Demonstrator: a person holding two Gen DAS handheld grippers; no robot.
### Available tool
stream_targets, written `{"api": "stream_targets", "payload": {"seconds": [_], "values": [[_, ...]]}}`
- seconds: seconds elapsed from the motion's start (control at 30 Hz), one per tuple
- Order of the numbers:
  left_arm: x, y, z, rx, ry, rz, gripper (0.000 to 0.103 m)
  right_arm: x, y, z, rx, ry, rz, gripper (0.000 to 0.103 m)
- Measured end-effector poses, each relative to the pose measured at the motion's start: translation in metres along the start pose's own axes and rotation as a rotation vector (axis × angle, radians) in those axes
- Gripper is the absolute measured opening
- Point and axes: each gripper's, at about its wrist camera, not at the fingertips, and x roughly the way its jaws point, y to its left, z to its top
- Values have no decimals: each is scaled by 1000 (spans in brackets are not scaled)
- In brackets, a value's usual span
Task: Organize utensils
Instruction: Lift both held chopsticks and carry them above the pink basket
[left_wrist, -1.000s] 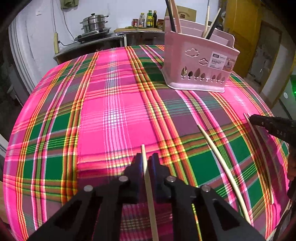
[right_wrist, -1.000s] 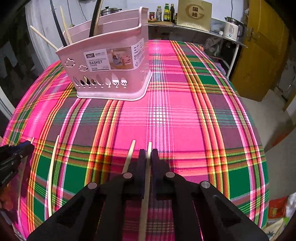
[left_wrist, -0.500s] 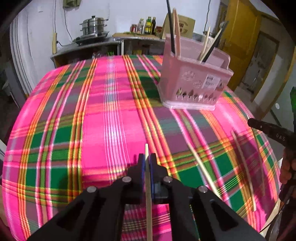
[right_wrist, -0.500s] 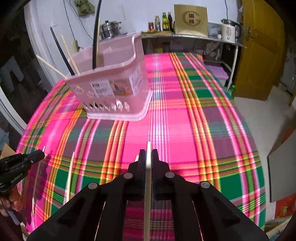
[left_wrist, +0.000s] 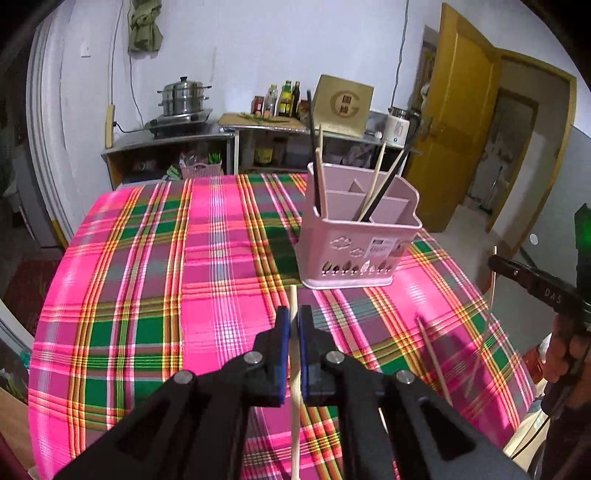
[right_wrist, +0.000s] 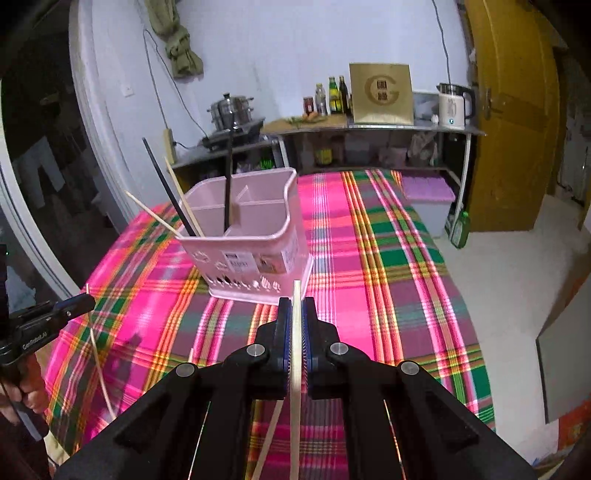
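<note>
My left gripper (left_wrist: 293, 312) is shut on a pale wooden chopstick (left_wrist: 294, 398), held above the plaid tablecloth (left_wrist: 155, 295). The pink utensil basket (left_wrist: 360, 236) stands ahead and to the right, with black and pale chopsticks leaning in its compartments. My right gripper (right_wrist: 296, 304) is shut on another pale chopstick (right_wrist: 294, 406), just short of the basket (right_wrist: 251, 240). Each gripper shows at the edge of the other's view: the right gripper (left_wrist: 496, 263), and the left gripper (right_wrist: 88, 300) with its chopstick (right_wrist: 99, 369). Loose chopsticks (left_wrist: 434, 360) (right_wrist: 266, 441) lie on the cloth.
A person's hand (left_wrist: 567, 354) holds the right gripper's handle. Beyond the table are a counter with a steel pot (left_wrist: 183, 98), bottles (left_wrist: 284, 99) and a kettle (right_wrist: 452, 105). A yellow door (left_wrist: 458, 140) stands at the right. The floor (right_wrist: 517, 277) drops away past the table's right edge.
Both grippers have lifted off the cloth, each with its chopstick still clamped. The basket now sits lower in both views, so its compartments show from above.
</note>
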Motion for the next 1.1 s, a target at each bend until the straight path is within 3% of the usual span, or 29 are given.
{"api": "stream_targets", "payload": {"seconds": [0.67,1.1], "values": [[-58,-17,-23,21,-66,-48,6,-62,13,-22,-44,-70,16,5],[-98,-21,-47,57,-86,-45,6,-94,26,-43,-99,-68,7,5]]}}
